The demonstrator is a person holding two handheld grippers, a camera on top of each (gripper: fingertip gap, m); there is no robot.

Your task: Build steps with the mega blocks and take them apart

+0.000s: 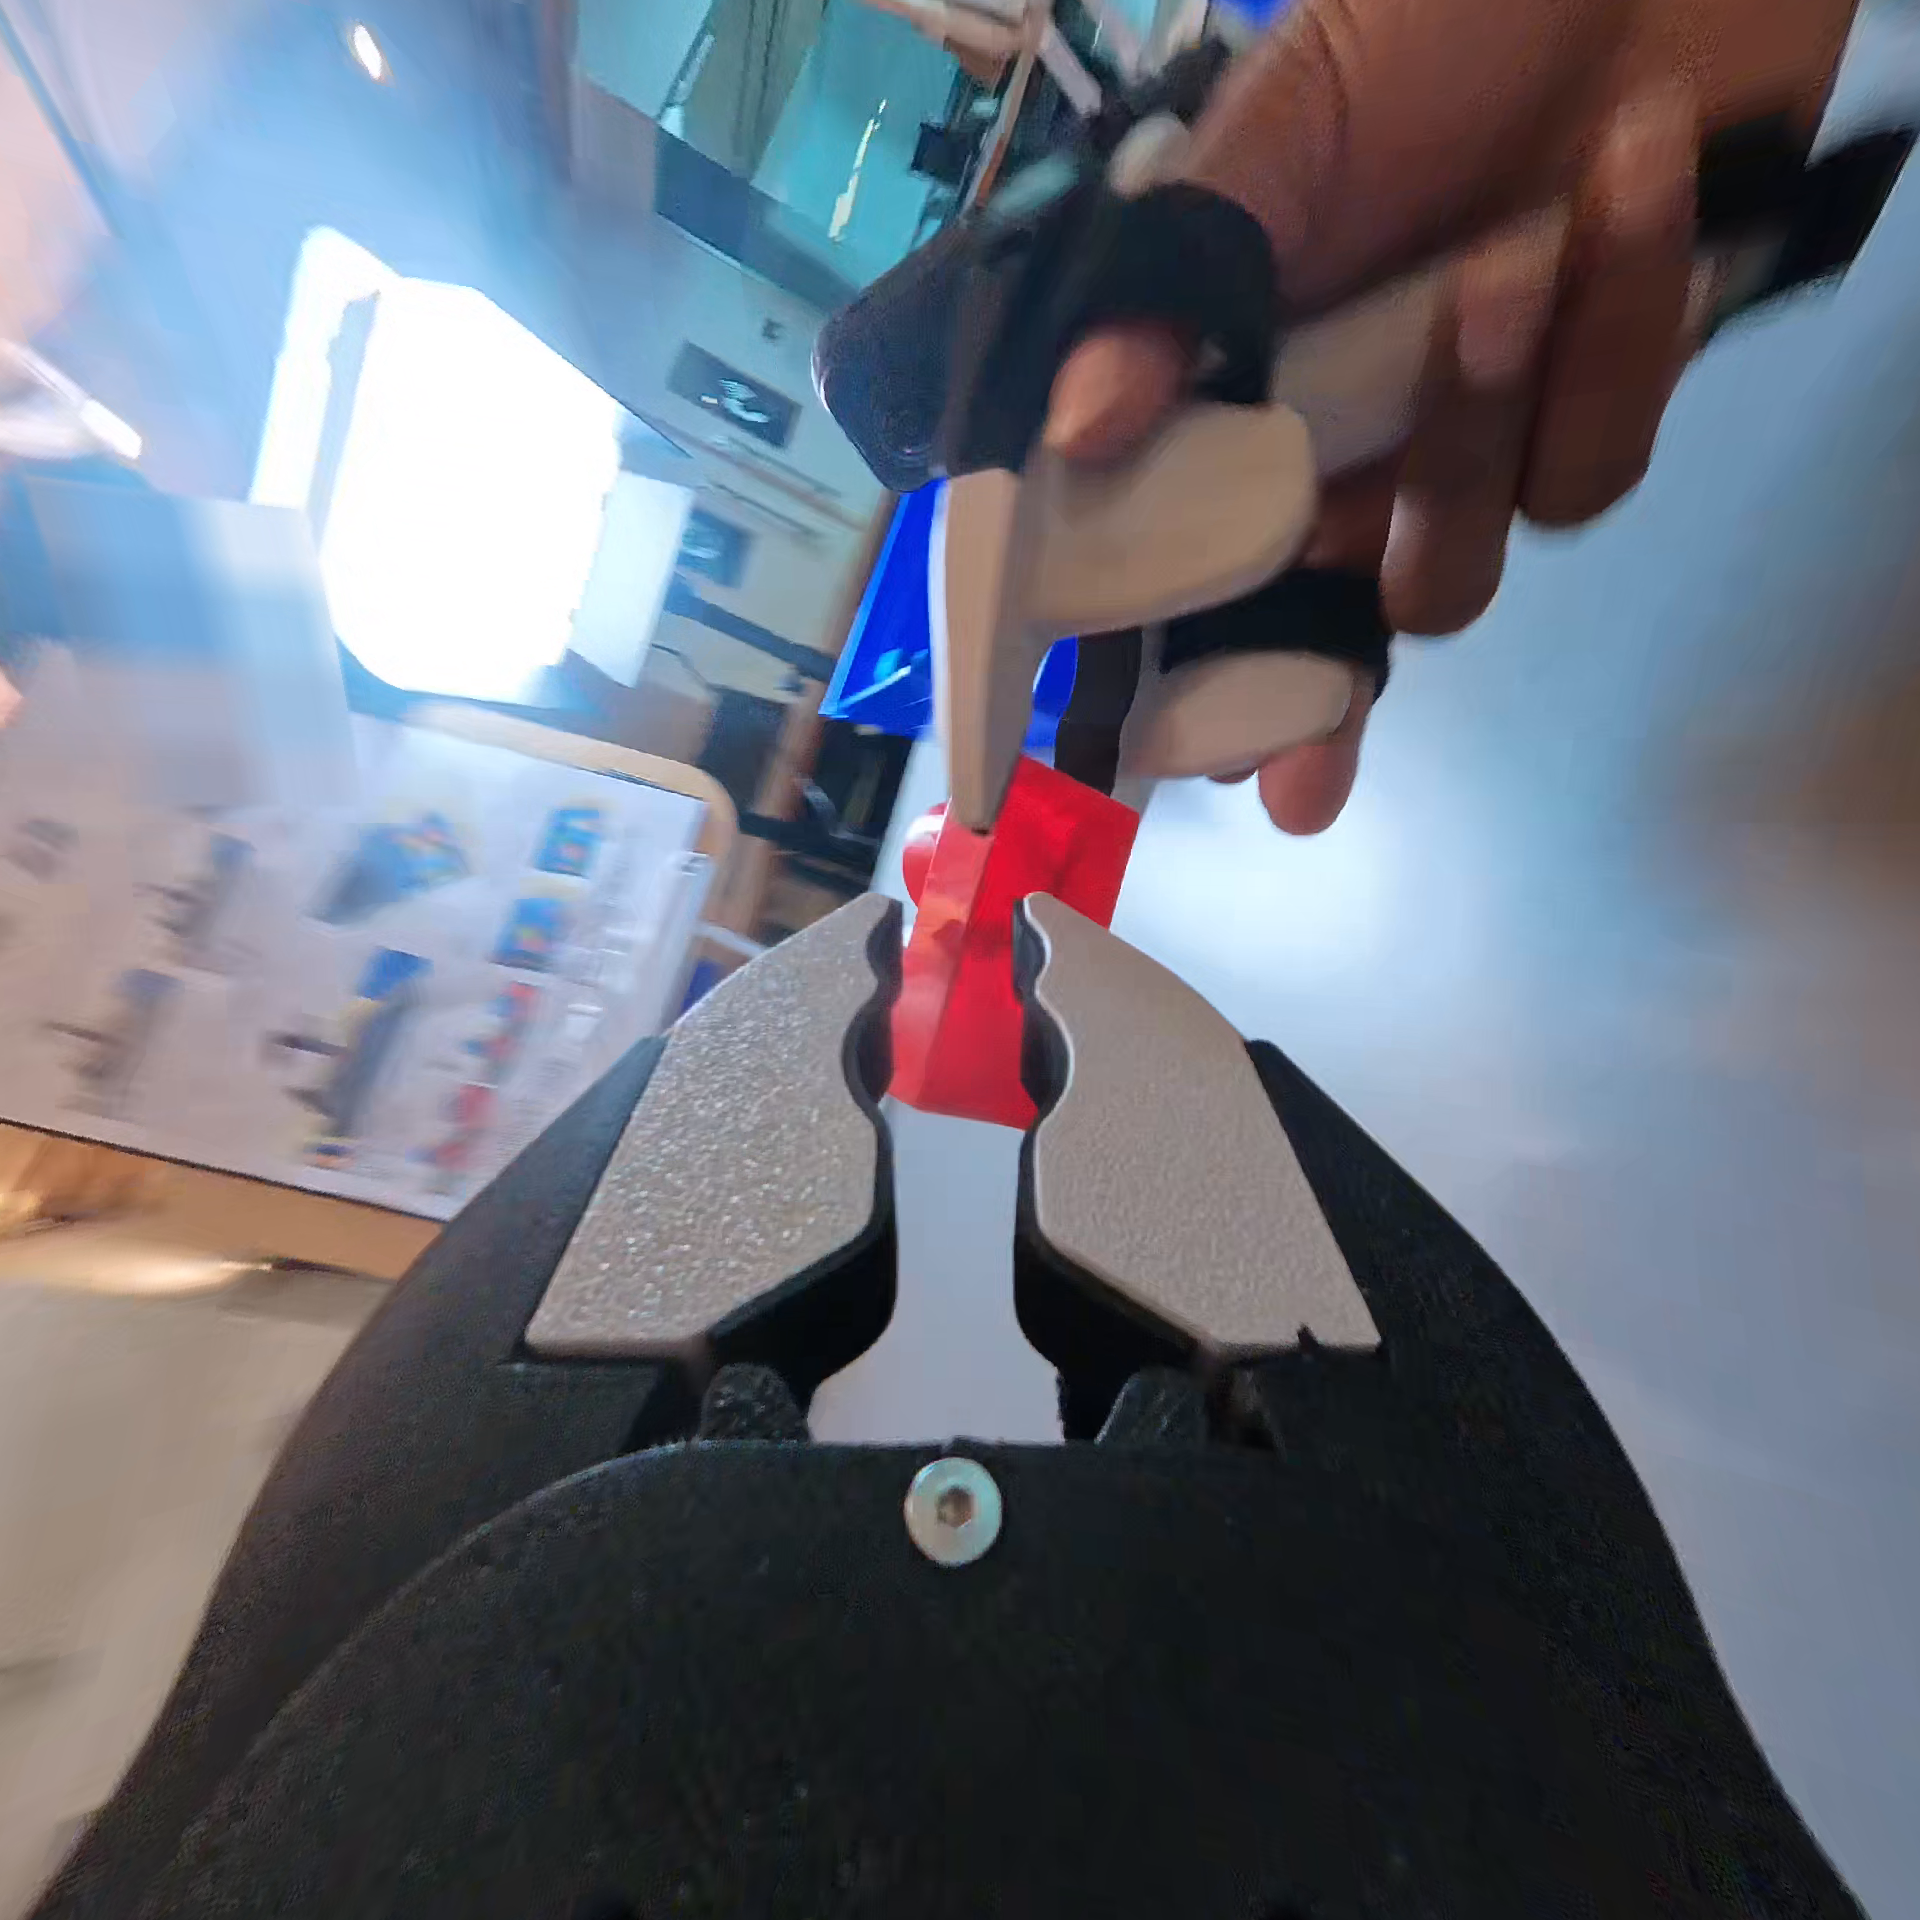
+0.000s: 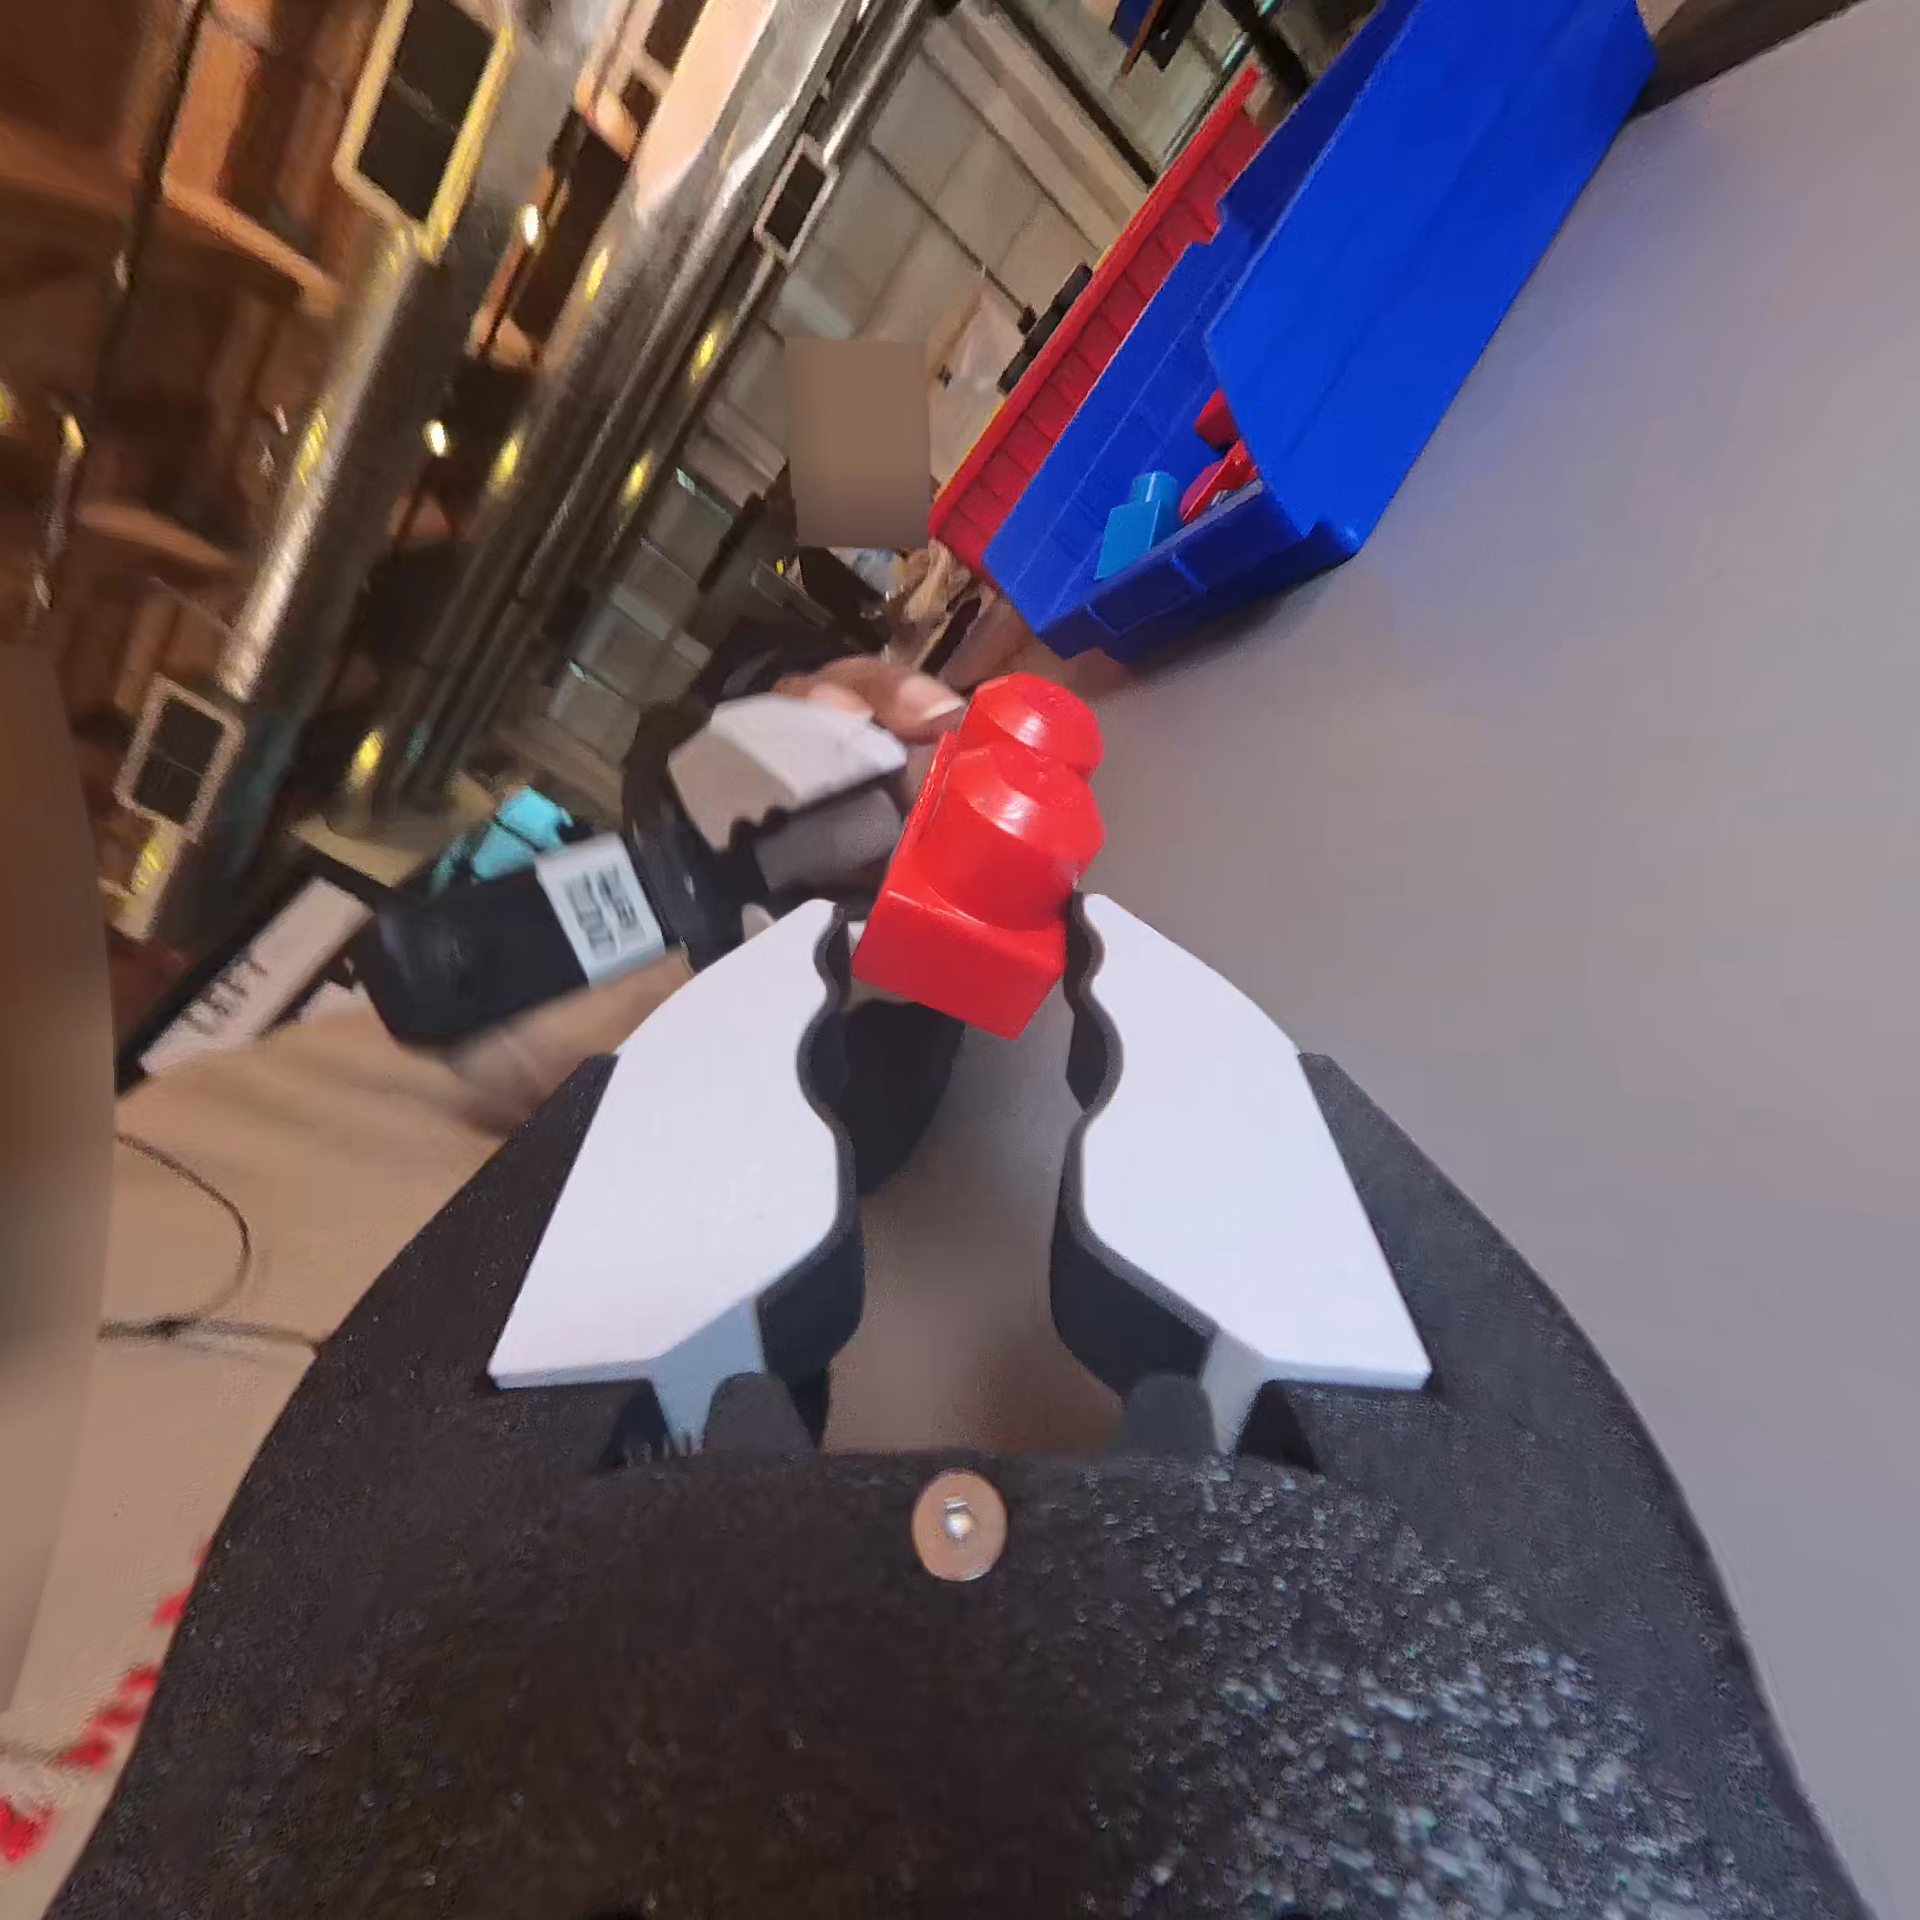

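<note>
A red mega block piece (image 1: pixel 961 1023) with round studs is held in the air over the grey table (image 1: pixel 1558 1143). My left gripper (image 1: pixel 956 914) is shut on its near end. My right gripper (image 1: pixel 1039 805), held by a hand, comes from above and grips the far red part (image 1: pixel 1070 847). In the right wrist view my right gripper (image 2: pixel 961 914) is shut on the red piece (image 2: pixel 987 883), whose two studs point away. My left gripper (image 2: pixel 894 800) touches its far left side. I cannot tell whether it is one block or two joined.
A blue bin (image 2: pixel 1299 364) stands at the table's far edge with a blue block (image 2: pixel 1138 520) and red blocks (image 2: pixel 1221 468) inside. A red bin (image 2: pixel 1091 312) stands behind it. The blue bin also shows in the left wrist view (image 1: pixel 894 623). Grey tabletop (image 2: pixel 1558 831) lies below.
</note>
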